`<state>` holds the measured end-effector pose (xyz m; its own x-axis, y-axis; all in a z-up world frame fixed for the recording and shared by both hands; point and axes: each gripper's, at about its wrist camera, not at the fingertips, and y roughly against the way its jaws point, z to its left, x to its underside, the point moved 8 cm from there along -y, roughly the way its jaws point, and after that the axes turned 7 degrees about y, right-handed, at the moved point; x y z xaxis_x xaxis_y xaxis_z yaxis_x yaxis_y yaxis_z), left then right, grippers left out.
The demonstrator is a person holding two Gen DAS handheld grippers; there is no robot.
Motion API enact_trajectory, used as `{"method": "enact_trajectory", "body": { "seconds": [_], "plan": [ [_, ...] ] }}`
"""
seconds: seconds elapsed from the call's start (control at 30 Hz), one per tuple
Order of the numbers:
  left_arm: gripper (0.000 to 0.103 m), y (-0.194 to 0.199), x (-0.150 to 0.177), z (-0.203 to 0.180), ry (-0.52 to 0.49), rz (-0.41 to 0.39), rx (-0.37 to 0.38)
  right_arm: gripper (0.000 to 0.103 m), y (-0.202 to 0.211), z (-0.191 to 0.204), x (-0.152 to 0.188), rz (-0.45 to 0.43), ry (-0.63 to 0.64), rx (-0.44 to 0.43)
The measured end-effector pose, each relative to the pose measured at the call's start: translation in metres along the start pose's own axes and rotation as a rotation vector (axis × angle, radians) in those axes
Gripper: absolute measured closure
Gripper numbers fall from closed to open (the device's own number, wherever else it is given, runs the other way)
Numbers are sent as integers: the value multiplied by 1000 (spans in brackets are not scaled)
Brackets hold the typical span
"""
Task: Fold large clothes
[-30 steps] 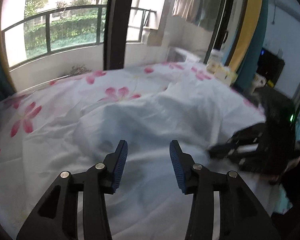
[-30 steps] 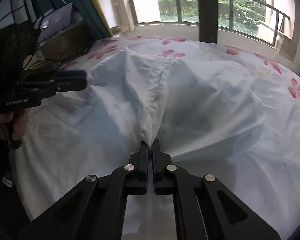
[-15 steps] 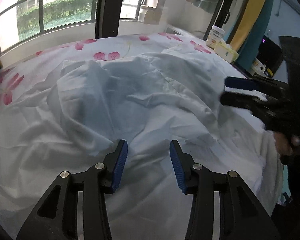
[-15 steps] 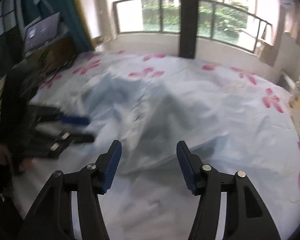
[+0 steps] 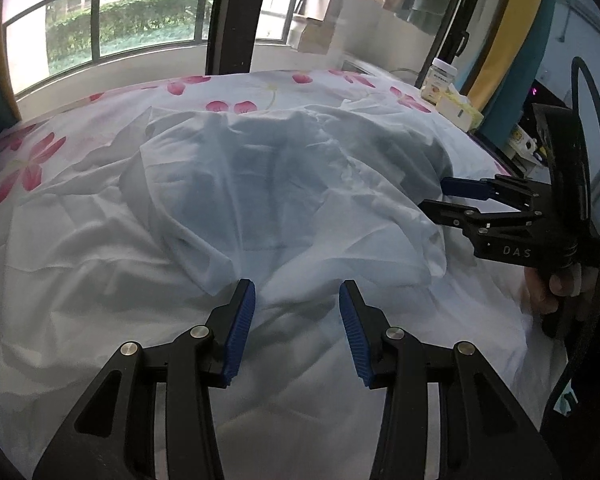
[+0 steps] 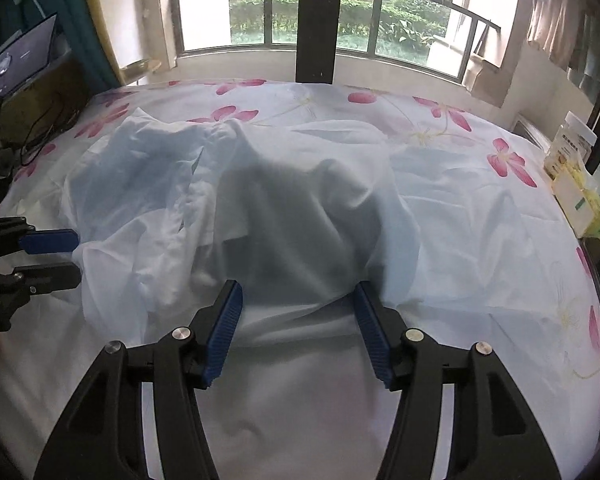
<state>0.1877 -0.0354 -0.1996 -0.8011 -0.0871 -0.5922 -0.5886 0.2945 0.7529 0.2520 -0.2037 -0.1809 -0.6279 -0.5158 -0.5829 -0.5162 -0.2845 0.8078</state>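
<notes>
Right wrist view: my right gripper (image 6: 298, 300) just released, jaws spread, nothing pinched. Left gripper (image 5: 297, 300) also spread, empty. Pale blue garment (image 6: 236, 200) lies rumpled on floral bedsheet (image 6: 480, 208) just ahead.

One pale garment (image 5: 284, 184), one floral sheet (image 5: 40, 160), two grippers (four blue-padded fingers (image 5: 240, 328)), one jar (image 5: 440, 80), one yellow box (image 5: 460, 110).

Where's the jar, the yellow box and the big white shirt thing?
jar (image 5: 438, 80), left wrist view, on its label.
yellow box (image 6: 582, 208), right wrist view, on its front face.
white garment (image 6: 284, 216), right wrist view, on its shaded middle.
</notes>
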Motion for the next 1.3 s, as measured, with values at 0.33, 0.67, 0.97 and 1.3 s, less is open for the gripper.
{"method": "enact_trajectory", "body": {
  "seconds": [0.33, 0.67, 0.97, 1.3],
  "plan": [
    [57, 24, 2, 10, 40, -55, -36, 45, 9, -3, 13, 26, -30, 16],
    [57, 56, 3, 8, 73, -124, -60, 45, 31, -11, 25, 9, -50, 33],
    [57, 79, 21, 2, 69, -162, -79, 42, 52, -13, 38, -12, -46, 49],
    [57, 104, 55, 9, 128, -186, -129, 41, 76, -24, 65, -28, -72, 76]
  ]
}}
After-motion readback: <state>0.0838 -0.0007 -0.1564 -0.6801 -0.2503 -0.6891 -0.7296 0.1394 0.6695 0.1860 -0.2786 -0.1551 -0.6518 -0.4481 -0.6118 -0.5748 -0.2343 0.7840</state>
